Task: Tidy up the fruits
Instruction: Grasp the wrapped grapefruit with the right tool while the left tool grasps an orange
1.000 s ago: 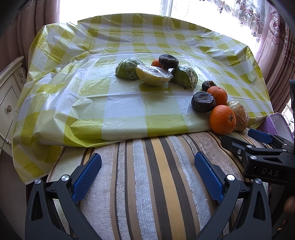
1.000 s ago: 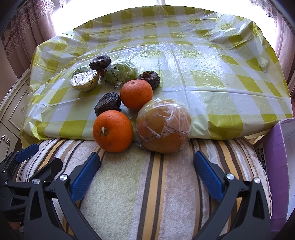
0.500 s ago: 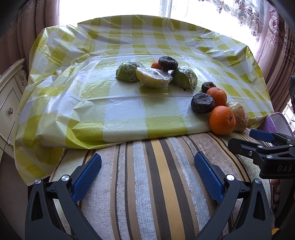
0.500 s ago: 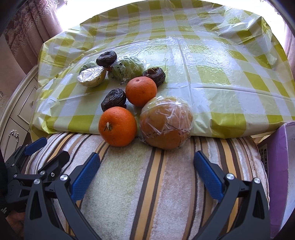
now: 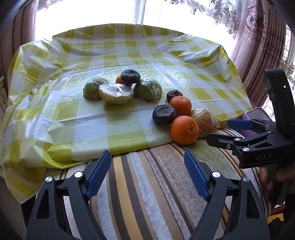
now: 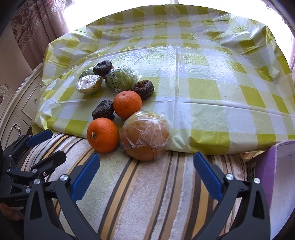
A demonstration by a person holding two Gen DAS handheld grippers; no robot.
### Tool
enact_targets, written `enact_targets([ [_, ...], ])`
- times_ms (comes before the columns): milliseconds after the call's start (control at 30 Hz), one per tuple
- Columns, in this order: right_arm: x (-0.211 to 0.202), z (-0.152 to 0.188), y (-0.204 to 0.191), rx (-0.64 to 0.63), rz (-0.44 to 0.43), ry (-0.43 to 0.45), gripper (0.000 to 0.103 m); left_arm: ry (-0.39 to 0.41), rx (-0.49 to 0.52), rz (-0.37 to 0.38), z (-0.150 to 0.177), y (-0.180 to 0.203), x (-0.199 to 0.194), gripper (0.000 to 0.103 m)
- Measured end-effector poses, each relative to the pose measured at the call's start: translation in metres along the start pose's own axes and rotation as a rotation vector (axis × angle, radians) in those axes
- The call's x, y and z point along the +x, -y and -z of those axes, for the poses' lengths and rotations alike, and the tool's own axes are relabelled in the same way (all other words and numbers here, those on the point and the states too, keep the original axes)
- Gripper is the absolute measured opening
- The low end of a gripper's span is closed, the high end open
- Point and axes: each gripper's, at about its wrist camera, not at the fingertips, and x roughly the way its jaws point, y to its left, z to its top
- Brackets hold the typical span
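At the near edge of the yellow-checked plastic-covered worktop (image 6: pixel 212 103) sits a round, film-wrapped orange fruit (image 6: pixel 145 135), likely slippery; I'd grip its middle. Right gripper (image 6: pixel 146 174) wide, left gripper (image 5: pixel 147 176) just narrowed, both empty.

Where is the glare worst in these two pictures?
Left wrist view: the window behind the table is blown out white. Right wrist view: the shiny yellow checked plastic tablecloth throws bright sheen mid-table, and cling film on the wrapped orange-brown fruit glints.

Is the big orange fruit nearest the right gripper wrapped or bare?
Wrapped: the big orange fruit shows wrinkled, shiny clear film over its skin.
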Motion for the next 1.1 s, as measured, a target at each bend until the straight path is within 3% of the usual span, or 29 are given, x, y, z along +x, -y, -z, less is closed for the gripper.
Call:
enact_targets([
  [167, -0.008, -0.005, 0.013, -0.052, 0.103, 0.028, 0.101, -0.017, 0.013, 0.083, -0.013, 0.016, 0.012, 0.072],
  [367, -0.007, -0.003, 0.029, -0.055, 0.094, 0.021, 0.101, -0.065, 0.011, 0.154, -0.028, 0.029, 0.033, 0.064],
  [467, -0.006, -0.001, 0.027, -0.070, 0.080, 0.018, 0.101, -0.104, -0.004, 0.173, -0.034, 0.031, 0.046, 0.052],
  [533, -0.005, 0.000, 0.027, -0.076, 0.073, 0.015, 0.101, -0.123, -0.002, 0.187, -0.037, 0.033, 0.053, 0.052],
  [667, -0.002, 0.000, 0.026, -0.077, 0.048, 0.017, 0.100, -0.151, -0.013, 0.190, -0.040, 0.034, 0.063, 0.043],
  [1100, 0.020, -0.013, -0.002, -0.155, 0.015, -0.002, 0.086, -0.054, -0.112, 0.129, -0.032, 0.013, 0.035, 0.042],
])
